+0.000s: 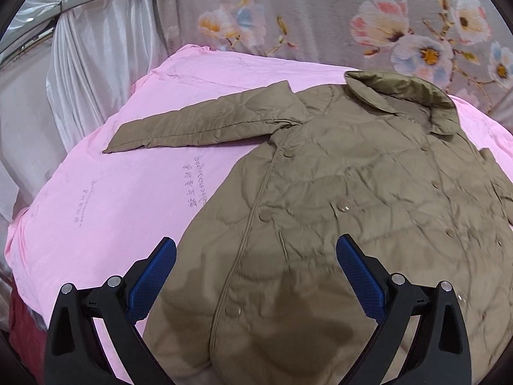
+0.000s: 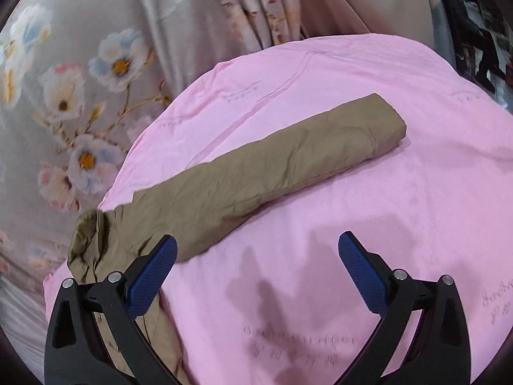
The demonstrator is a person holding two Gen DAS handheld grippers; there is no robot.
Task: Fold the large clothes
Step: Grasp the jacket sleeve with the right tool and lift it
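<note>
Blue pads (image 1: 359, 280) of the left gripper (image 1: 256, 276) stand spread above the coat (image 1: 336, 199), gripping nothing. It lies face up on a pink sheet (image 1: 96, 211), one sleeve (image 1: 198, 128) out flat, probably ready for folding in. Right gripper (image 2: 256, 272) is also spread and empty over the other sleeve (image 2: 272, 163). No containers show.

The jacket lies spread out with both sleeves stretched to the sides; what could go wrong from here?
1. The jacket is puffy and quilted, so a fold may spring back open.
2. The left gripper is open over the front; closing there might pinch only the top layer.
3. The right sleeve reaches far across the pink sheet, so it may drag and wrinkle it.
</note>
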